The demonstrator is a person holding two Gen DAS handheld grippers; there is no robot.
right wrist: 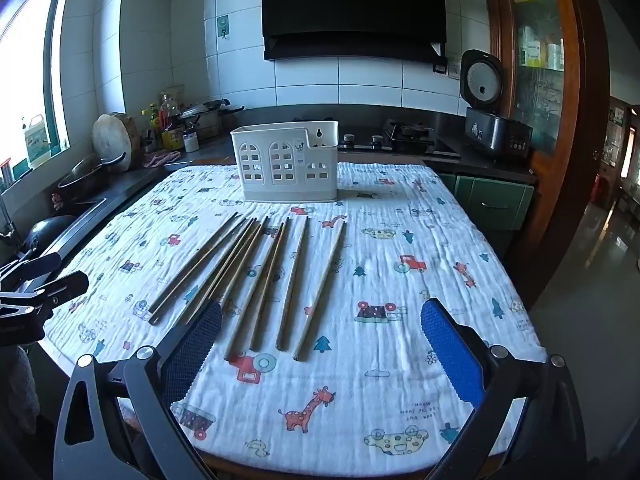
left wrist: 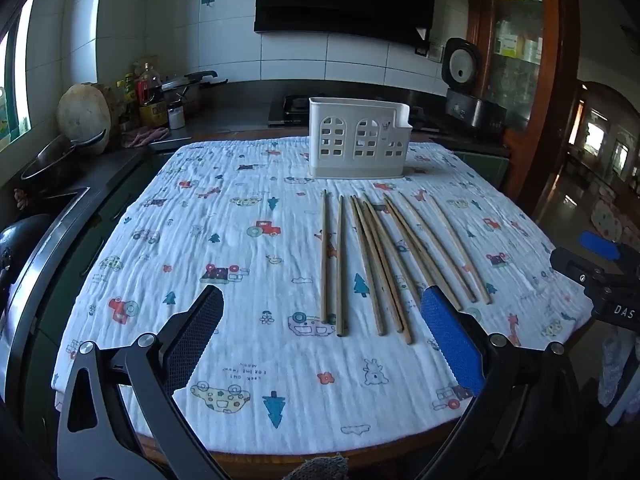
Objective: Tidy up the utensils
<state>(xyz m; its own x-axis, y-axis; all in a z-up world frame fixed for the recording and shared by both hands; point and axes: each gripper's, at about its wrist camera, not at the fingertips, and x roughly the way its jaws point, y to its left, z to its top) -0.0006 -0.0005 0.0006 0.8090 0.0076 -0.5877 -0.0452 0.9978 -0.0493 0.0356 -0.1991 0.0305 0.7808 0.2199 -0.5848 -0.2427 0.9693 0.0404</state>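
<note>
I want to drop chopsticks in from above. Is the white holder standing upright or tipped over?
Upright. The white holder sits flat on its base on the printed cloth, opening facing up, beyond the chopsticks lying on the cloth.

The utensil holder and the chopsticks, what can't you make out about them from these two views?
- Utensil holder: its inside is hidden by its own front wall in both wrist views, so any contents or dividers are unknown.
- Chopsticks: near ends of some are covered by the left claw's blue pad in the left view, and by the right claw's dark pad in the right view.
- Exact count: overlapping sticks blur it.
</note>
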